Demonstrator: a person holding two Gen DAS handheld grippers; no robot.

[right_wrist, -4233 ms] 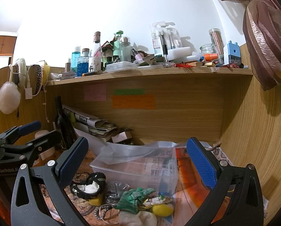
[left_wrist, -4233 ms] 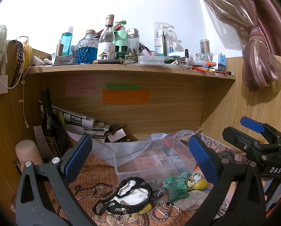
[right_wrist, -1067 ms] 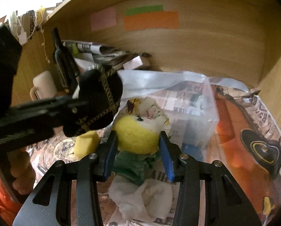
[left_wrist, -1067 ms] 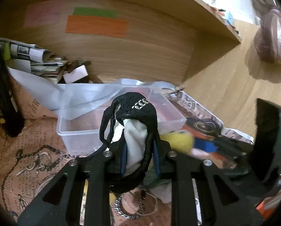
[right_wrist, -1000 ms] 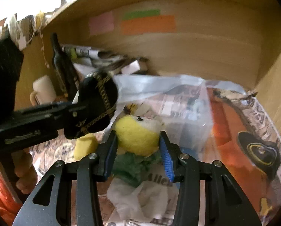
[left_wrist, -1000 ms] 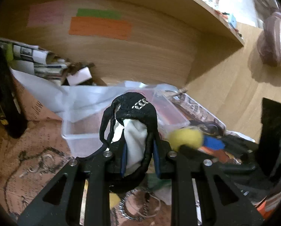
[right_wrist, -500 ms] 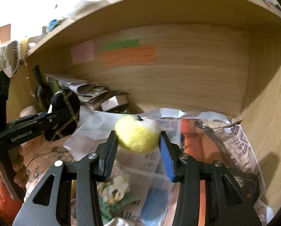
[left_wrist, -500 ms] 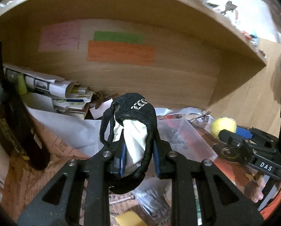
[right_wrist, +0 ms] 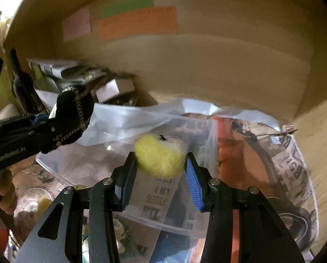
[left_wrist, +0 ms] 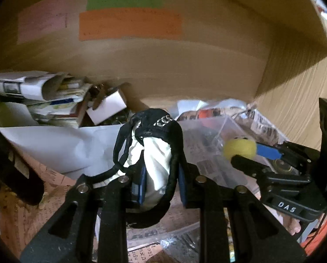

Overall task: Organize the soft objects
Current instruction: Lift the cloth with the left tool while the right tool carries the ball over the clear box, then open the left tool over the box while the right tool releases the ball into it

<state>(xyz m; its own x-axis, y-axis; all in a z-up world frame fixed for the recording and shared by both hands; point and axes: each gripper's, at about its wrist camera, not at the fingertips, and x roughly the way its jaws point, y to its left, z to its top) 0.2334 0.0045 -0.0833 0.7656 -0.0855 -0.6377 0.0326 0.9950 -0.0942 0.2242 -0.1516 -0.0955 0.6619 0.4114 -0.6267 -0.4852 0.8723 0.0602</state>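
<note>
Gripping a black-and-white fabric pouch [left_wrist: 157,160], the left gripper [left_wrist: 160,182] has both jaws pressed on it; the right gripper [right_wrist: 161,175] pinches one yellow felt ball [right_wrist: 160,156]. Both items hang w/ open air above one clear plastic bin [right_wrist: 141,217], whose near rim lies below the ball; contents unclear through blur. Far side: wooden back wall [left_wrist: 185,61] w/ 3 paper notes – pink [left_wrist: 40,25], green [left_wrist: 124,2], orange [left_wrist: 130,25]. Paper stack [left_wrist: 43,94] at far left.
</note>
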